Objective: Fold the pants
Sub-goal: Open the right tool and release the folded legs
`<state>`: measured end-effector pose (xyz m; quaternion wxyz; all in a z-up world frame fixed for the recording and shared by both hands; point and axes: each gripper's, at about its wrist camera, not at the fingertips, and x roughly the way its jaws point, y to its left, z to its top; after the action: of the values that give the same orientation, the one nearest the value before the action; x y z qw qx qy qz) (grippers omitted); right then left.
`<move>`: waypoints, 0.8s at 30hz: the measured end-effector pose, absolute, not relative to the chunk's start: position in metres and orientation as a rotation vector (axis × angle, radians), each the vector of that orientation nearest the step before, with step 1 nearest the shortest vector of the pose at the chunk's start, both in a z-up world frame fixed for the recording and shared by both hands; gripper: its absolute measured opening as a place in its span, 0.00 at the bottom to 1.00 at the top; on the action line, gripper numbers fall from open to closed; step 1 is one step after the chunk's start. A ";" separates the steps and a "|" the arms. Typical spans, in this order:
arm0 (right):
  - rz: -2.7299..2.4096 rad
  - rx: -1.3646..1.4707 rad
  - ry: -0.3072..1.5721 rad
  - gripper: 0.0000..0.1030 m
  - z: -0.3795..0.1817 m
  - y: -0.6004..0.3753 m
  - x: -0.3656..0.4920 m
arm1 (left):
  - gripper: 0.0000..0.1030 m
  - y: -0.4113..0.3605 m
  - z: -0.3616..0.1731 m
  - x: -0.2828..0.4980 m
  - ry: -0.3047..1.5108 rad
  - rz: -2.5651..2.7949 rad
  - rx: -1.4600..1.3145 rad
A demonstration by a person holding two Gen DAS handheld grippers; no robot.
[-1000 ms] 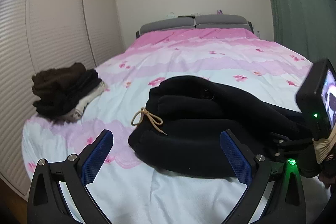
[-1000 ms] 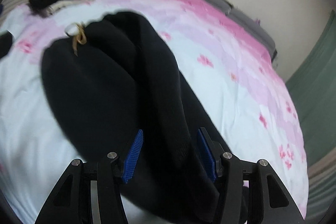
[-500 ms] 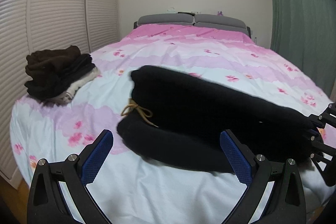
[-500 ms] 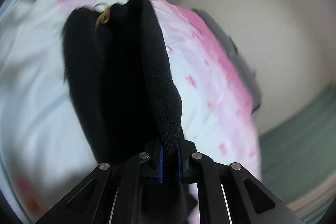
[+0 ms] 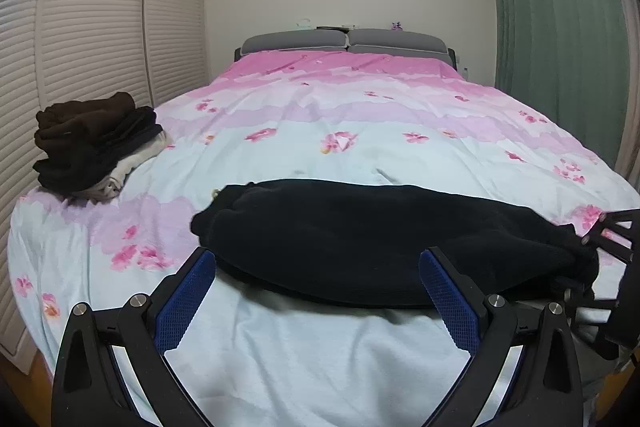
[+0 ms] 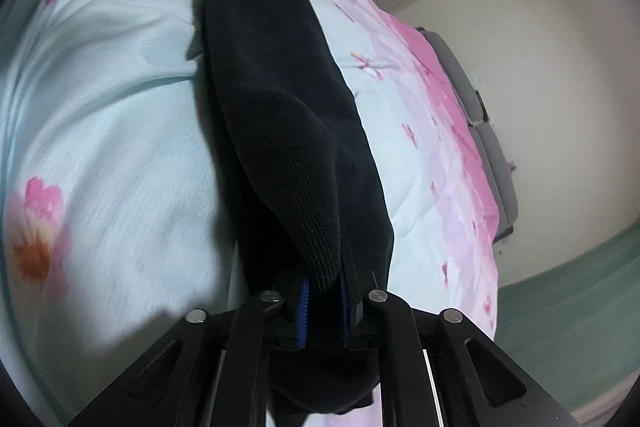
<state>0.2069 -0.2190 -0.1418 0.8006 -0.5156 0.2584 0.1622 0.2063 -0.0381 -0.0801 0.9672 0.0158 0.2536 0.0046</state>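
Note:
Black pants (image 5: 360,239) lie folded lengthwise across the near part of the bed, waist end to the left, leg ends to the right. My left gripper (image 5: 320,291) is open and empty, just in front of the pants' near edge. My right gripper (image 6: 322,311) is shut on the ribbed cuff end of the pants (image 6: 288,131); it shows at the right edge of the left wrist view (image 5: 612,239). The pants stretch away from the right gripper over the quilt.
The bed has a pink and pale blue flowered quilt (image 5: 340,107). A pile of folded dark and light clothes (image 5: 92,143) sits at the bed's left edge. Louvred wardrobe doors (image 5: 80,27) stand left, a green curtain (image 5: 560,27) right, a grey headboard (image 5: 344,41) behind.
The right gripper closed on the pants' cuff end and pulled the pants out long and flat. The tan drawstring is no longer in sight. The left gripper stayed open.

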 end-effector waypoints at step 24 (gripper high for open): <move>0.094 0.442 0.741 0.61 -0.110 -0.406 0.205 | 1.00 -0.060 -0.064 0.213 0.445 -0.047 0.057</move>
<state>0.2047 -0.4064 -0.1098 0.9073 0.2141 0.3590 0.0456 0.2128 -0.0595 -0.0637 0.9747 0.0283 0.2207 -0.0235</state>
